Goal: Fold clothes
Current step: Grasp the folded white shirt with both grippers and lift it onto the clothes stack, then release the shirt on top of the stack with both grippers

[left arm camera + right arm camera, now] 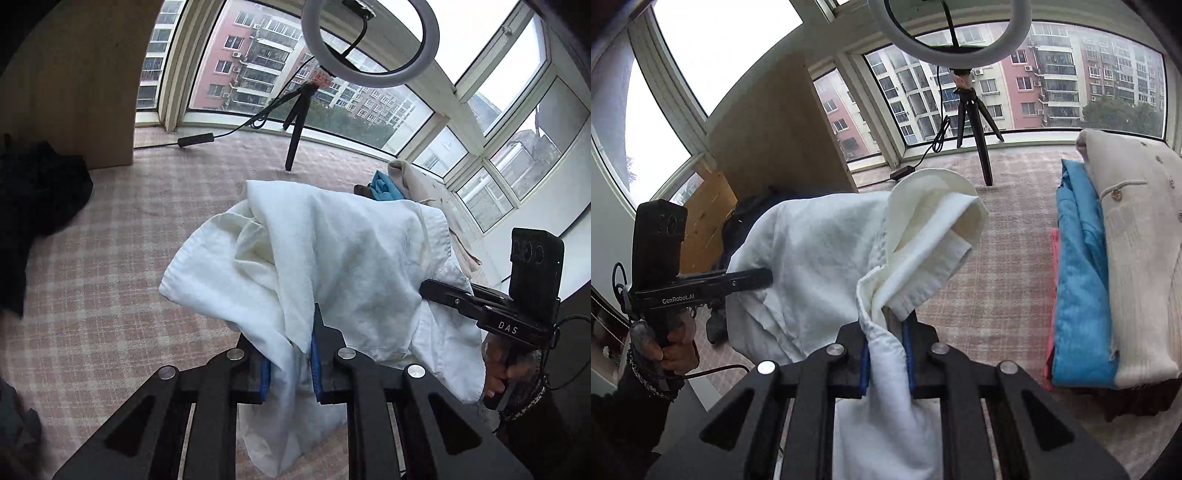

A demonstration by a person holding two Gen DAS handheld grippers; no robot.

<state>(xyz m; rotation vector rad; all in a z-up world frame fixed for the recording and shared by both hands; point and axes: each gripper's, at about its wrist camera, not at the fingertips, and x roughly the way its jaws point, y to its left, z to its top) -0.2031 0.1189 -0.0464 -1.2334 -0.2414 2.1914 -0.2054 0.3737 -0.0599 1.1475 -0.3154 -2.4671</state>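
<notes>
Holding a white garment (343,266) aloft between both tools, clear of the plaid-covered surface (110,295) beneath. Left tool (290,363): blue pads clamped on a bunched fold of the white cloth, fabric trailing down between the arms. Right tool (886,363): likewise clamped on a thick wad of the same cloth; a cuff-like end flops over above the pads.

The garment hangs slack and crumpled between the two grips, not spread flat. Which edges are actually pinched cannot be told; both grips look like gathered bunches rather than clean corners or seams.

Folded stack (1108,280) (cream knit, blue, pink below) sits to the right of the right tool, well apart from the white cloth. Dark clothing (37,206) lies at the left. Ring light tripod (979,125) stands on the surface ahead, near the window.

Risks, as judged:
- Bunched grips. Several layers are caught at once, so the cloth may not open out when laid down, giving a crooked fold.
- Slip. The hanging weight sits on thick wads between the pads; a quick shake could pull a layer free.
- Snag. The loose trailing end could drag over the surface and tuck under itself on lowering.
- Tripod. A forward swing of the cloth could clip a leg.
</notes>
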